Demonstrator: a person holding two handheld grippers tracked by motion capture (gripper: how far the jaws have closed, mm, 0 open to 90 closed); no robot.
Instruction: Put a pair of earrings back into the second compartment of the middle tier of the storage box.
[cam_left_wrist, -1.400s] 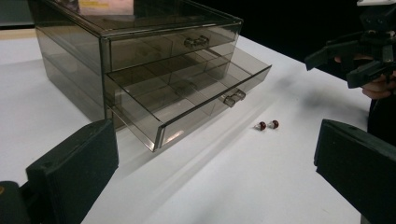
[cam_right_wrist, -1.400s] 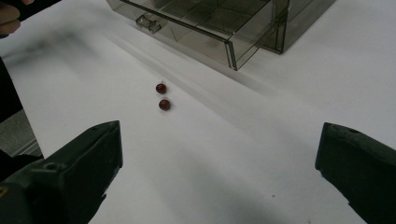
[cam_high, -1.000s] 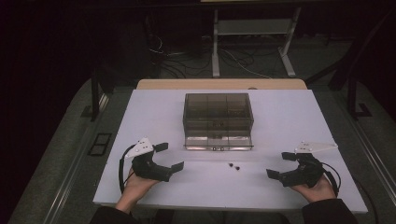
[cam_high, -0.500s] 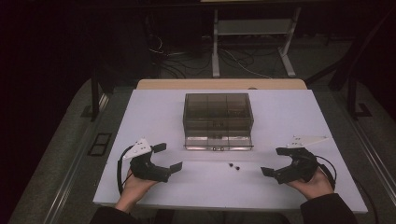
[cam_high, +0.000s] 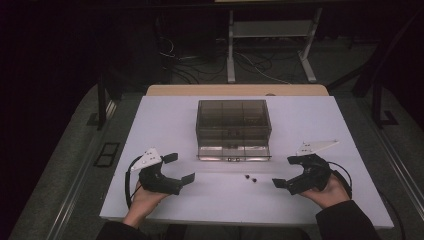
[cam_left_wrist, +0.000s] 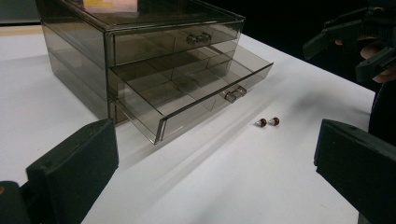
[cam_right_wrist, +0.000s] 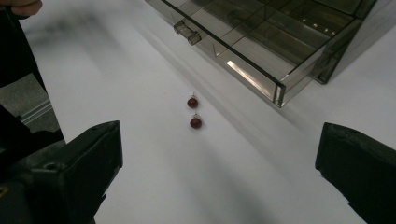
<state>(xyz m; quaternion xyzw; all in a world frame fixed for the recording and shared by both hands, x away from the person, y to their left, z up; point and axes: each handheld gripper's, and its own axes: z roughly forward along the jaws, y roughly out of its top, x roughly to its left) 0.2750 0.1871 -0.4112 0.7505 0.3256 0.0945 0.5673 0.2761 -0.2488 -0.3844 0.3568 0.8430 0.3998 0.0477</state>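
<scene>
A smoky clear drawer cabinet (cam_high: 233, 125) stands mid-table with its bottom drawer (cam_high: 233, 153) pulled out; in the left gripper view the drawer (cam_left_wrist: 196, 91) shows empty compartments. Two small dark red beads (cam_high: 250, 177) lie on the white table in front of it, side by side (cam_right_wrist: 194, 112) (cam_left_wrist: 267, 122). My left gripper (cam_high: 176, 167) is open at the front left, well apart from the beads. My right gripper (cam_high: 286, 171) is open at the front right, its jaws pointing toward the beads with nothing between them.
The white table (cam_high: 165, 120) has a wooden strip (cam_high: 235, 90) along its far edge. Beyond it stand a metal frame (cam_high: 270, 45) and cables on the dark floor. The cabinet's upper drawer (cam_left_wrist: 177, 39) is closed.
My right gripper has moved left and forward toward the beads. The left gripper has barely shifted.
</scene>
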